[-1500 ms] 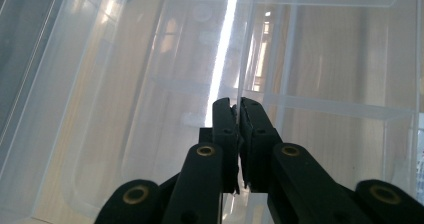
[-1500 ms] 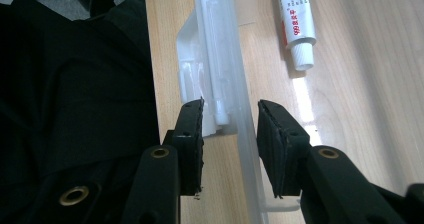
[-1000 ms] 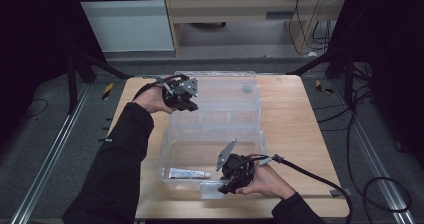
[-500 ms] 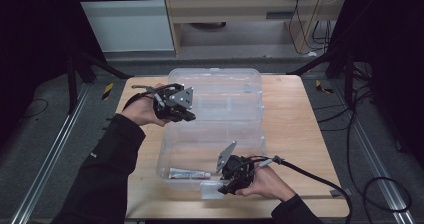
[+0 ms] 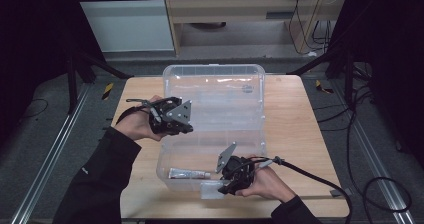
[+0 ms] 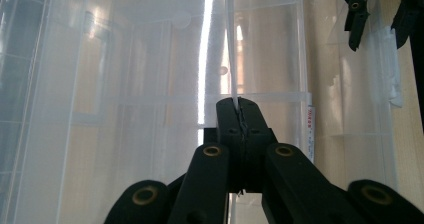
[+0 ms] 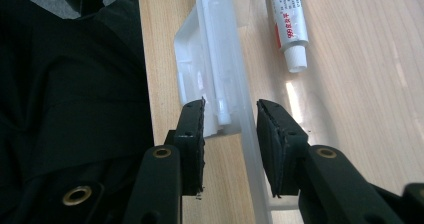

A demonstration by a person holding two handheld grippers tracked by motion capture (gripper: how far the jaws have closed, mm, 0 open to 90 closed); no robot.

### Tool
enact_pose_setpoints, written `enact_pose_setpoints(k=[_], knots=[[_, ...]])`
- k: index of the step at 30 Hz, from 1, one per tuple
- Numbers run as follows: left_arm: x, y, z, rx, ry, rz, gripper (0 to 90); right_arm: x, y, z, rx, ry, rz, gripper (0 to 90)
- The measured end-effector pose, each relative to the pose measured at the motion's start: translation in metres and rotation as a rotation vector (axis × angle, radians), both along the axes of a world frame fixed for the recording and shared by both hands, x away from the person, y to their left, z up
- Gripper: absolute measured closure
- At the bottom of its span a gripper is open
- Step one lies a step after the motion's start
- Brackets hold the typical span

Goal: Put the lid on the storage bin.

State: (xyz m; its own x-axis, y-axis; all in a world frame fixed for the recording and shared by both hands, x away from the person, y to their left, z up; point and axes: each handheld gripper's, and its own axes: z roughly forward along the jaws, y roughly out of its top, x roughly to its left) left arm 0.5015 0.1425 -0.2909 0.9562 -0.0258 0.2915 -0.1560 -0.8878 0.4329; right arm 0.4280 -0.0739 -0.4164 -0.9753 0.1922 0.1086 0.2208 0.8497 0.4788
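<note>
On the wooden table [image 5: 295,119] stands a clear plastic box [image 5: 240,149], with its lid [image 5: 215,91] lifted at the far side. The left gripper [image 5: 186,129] pinches the lid's left edge, jaws shut on it. The right gripper [image 5: 226,186] has narrow-open jaws around the near wall beside the latch [image 7: 202,74]. A small tube [image 5: 189,173] lies inside, near-left. I judge the lid is being swung; next the right must steady the box.

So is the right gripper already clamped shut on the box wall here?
No: in the right gripper view the right gripper stands open, its jaws either side of the clear box wall with gaps showing.
</note>
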Motion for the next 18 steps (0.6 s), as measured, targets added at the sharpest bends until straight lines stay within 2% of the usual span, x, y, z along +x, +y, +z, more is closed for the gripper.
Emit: enact_pose_setpoints(k=[12,13,14,18], knots=[[-0.017,0.003,-0.005,-0.002,0.008,-0.007,89.9,-0.002,-0.001,0.0,0.007,-0.011,-0.002,64.1],[-0.018,0.003,-0.006,-0.005,0.007,-0.008,89.9,-0.002,-0.002,0.0,0.01,-0.014,0.002,66.6],[-0.02,0.003,-0.006,0.004,0.01,-0.004,89.9,-0.002,-0.002,0.0,0.048,-0.032,-0.005,70.0],[-0.022,0.003,-0.006,0.011,-0.001,-0.003,89.9,-0.001,0.001,-0.003,0.046,-0.039,0.0,70.2]])
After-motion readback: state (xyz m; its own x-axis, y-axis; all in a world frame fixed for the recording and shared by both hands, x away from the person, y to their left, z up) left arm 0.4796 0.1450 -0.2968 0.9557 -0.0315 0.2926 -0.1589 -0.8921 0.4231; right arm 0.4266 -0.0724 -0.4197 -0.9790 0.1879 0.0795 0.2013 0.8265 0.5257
